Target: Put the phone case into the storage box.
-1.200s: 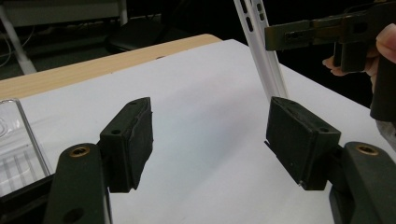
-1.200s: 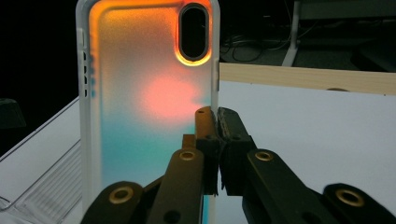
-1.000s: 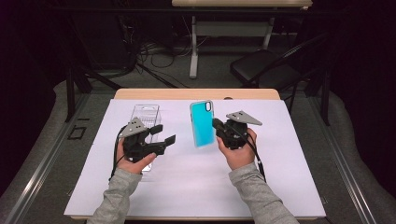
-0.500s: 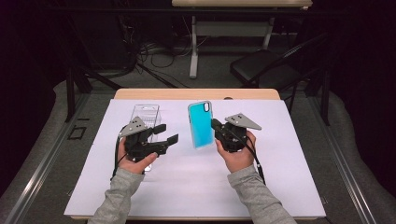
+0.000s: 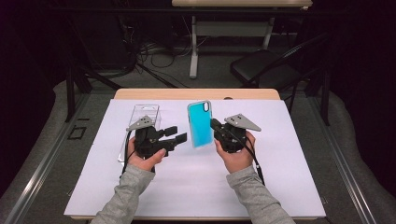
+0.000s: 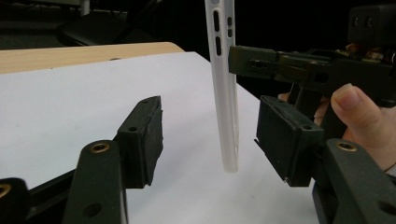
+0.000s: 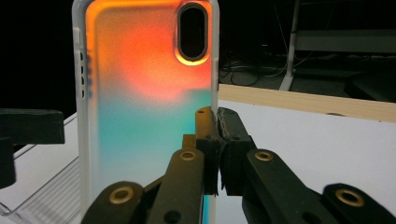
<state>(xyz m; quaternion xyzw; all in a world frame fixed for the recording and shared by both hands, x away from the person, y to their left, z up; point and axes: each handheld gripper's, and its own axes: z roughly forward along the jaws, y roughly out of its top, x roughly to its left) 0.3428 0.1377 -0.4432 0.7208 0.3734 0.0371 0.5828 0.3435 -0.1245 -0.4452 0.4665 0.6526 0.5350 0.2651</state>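
1. Holding the phone case (image 5: 200, 124) upright off the bench (image 5: 289, 154), your right hand-held gripper (image 5: 215, 125) has its jaws clamped on the case's edge; in the right gripper view the case (image 7: 144, 107) stands just left of the closed jaws, glowing orange up top, teal lower down, camera cutout at the top.
2. Your left hand-held gripper (image 5: 180, 134) points across at the case, jaws apart and just been closing. In the left gripper view the case's white side edge (image 6: 224, 93) hangs between the two pads (image 6: 285, 140), not touching either.
3. The case's lower end sits in that gap and the rest rises above the left jaws.
4. The right hand-held gripper (image 6: 299, 70) shows beyond the case in the left gripper view, gripping it from the far side, with your thumb (image 6: 350, 100) on its body.
5. A clear plastic package (image 5: 144, 114) lies flat on the bench's white sheet, just behind your left hand-held gripper, partly under it.
6. Both hands hover over the middle of the bench, near each other, with the case between them.
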